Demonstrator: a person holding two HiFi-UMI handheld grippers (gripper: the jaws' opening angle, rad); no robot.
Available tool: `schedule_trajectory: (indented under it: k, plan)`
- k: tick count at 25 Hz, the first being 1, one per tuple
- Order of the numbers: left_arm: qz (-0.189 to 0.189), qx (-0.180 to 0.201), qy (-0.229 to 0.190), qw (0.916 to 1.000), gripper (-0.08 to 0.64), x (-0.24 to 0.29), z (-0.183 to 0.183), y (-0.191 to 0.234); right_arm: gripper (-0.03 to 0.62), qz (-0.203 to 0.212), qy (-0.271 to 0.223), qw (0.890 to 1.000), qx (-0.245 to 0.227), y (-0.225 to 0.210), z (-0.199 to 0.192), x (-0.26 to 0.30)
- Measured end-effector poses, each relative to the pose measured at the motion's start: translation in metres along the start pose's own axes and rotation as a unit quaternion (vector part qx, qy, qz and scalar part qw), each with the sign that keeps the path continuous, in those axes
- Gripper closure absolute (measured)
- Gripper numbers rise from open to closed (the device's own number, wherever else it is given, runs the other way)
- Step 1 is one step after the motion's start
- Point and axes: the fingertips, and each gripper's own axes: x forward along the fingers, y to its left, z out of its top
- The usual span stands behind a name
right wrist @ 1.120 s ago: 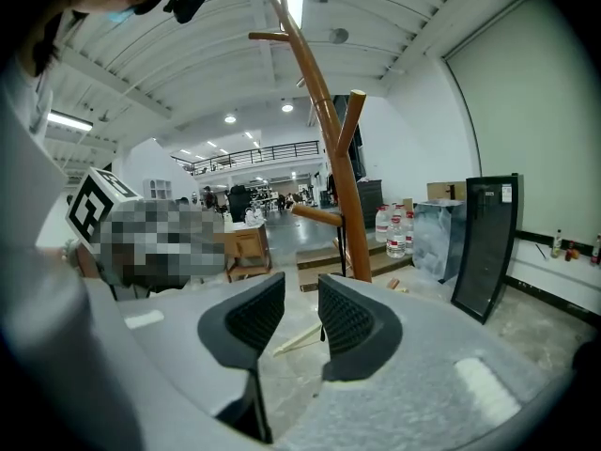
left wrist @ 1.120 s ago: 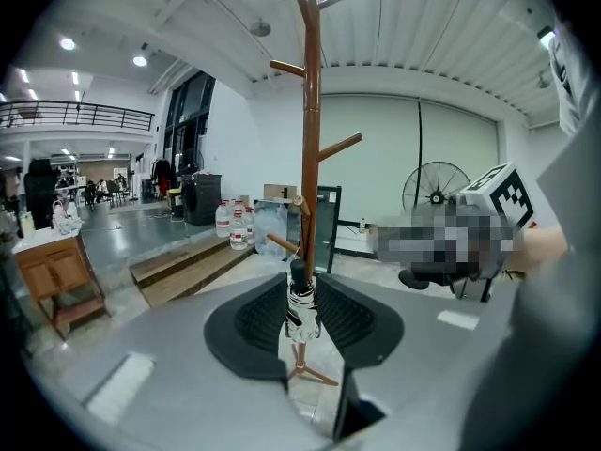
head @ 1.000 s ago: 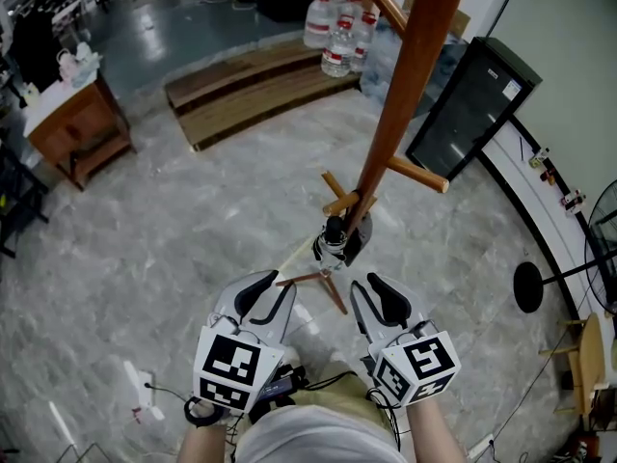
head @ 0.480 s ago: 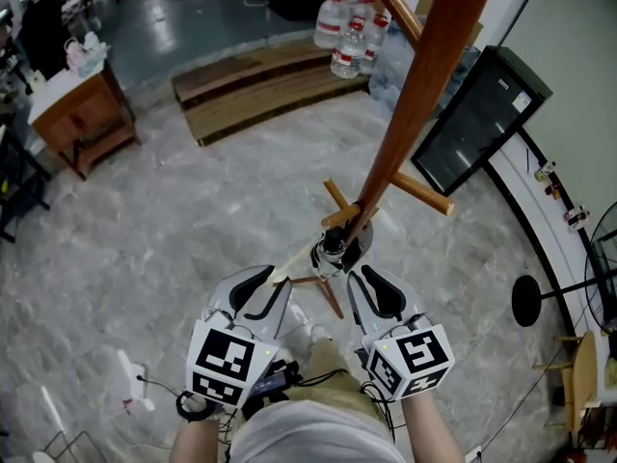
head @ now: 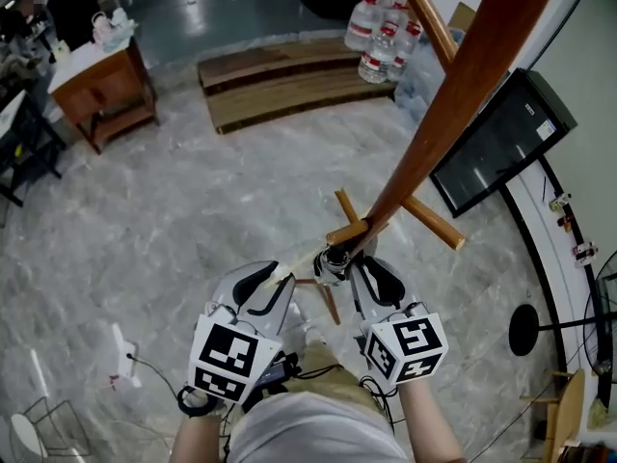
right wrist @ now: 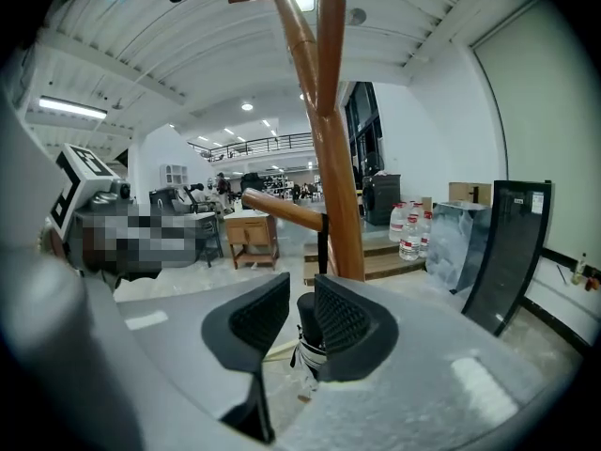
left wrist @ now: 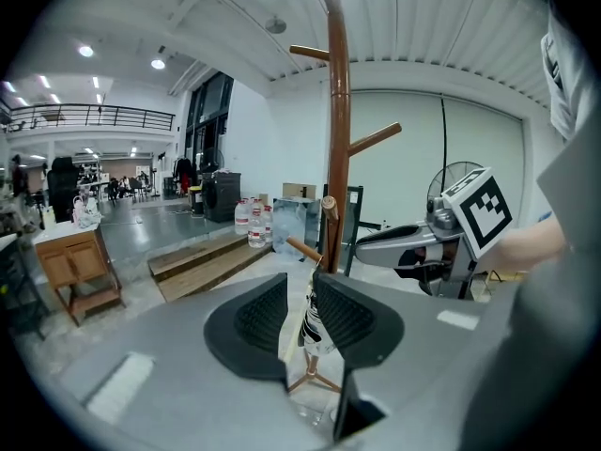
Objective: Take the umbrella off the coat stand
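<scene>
- Since a second ago, the left tongs [head: 273, 280] and right tongs [head: 362, 268] have been brought closer to the coat stand [head: 434, 133], and the right pair has been narrowed
- The umbrella [head: 333, 258] is hung by its strap [right wrist: 322, 242] from a low peg [right wrist: 282, 209], close against the pole
- The right tongs are held apart, with the black handle [right wrist: 306, 316] seen in their gap, unclamped; the left tongs are apart and empty
- The free-hanging handle may be nudged aside by a pad, or the stand tipped if the strap is dragged sideways

Glossy wood coat stand [head: 461, 104], polished stone-look floor [head: 193, 210], matt blk umbrella handle [right wrist: 306, 316]
</scene>
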Motion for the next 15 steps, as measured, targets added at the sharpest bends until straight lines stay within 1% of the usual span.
schedule_trajectory:
  k: [7,13,15]
  plan:
    - [0.024,-0.01,0.006,0.9996,0.463,0.004,-0.002,0.003,0.518,0.011,0.018,1.0,-0.009,-0.014,-0.007,0.023]
    - [0.041,-0.016,0.012,0.999,0.463,0.005,-0.004,0.005,0.518,0.018,0.02,1.0,-0.014,-0.02,-0.006,0.038]
    - [0.046,-0.019,0.013,0.9987,0.463,0.004,-0.004,0.006,0.534,0.018,0.021,0.999,-0.017,-0.02,-0.003,0.041]
